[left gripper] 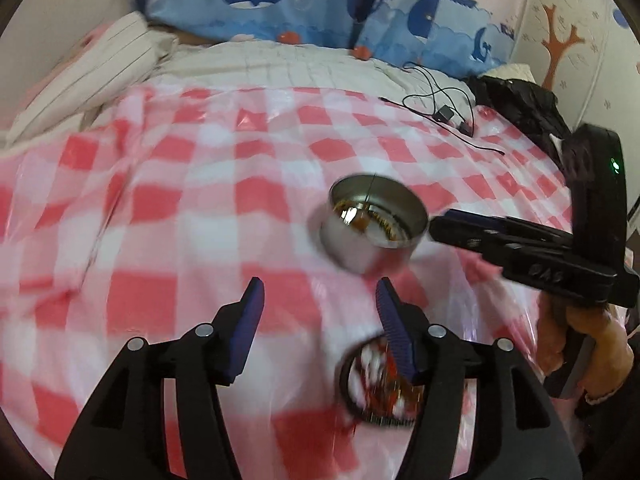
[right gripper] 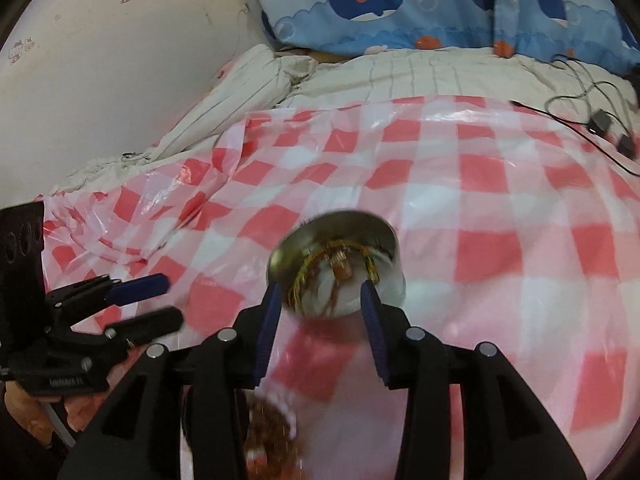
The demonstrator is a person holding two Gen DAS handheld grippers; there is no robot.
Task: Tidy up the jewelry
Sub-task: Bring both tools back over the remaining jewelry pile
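Observation:
A round silver tin [left gripper: 372, 236] stands on the red-and-white checked sheet [left gripper: 200, 200] with gold-coloured chains [right gripper: 332, 264] tangled inside it. My left gripper [left gripper: 320, 282] is open just short of the tin, with only the sheet between its blue pads. My right gripper [right gripper: 320, 286] is open too. Its tips [left gripper: 444, 226] sit at the tin's right rim, and the tin [right gripper: 384, 280] looks blurred just beyond them. A dark-rimmed round thing [left gripper: 360, 380], blurred, lies under the left gripper's right finger. It shows as a brownish blur [right gripper: 272, 420] in the right wrist view.
A black cable with small plugs [left gripper: 440, 112] lies at the sheet's far right beside a black garment [left gripper: 520, 100]. Whale-print pillows [left gripper: 320, 8] and a striped pillow [left gripper: 100, 68] line the back. A hand [left gripper: 592, 352] holds the right gripper.

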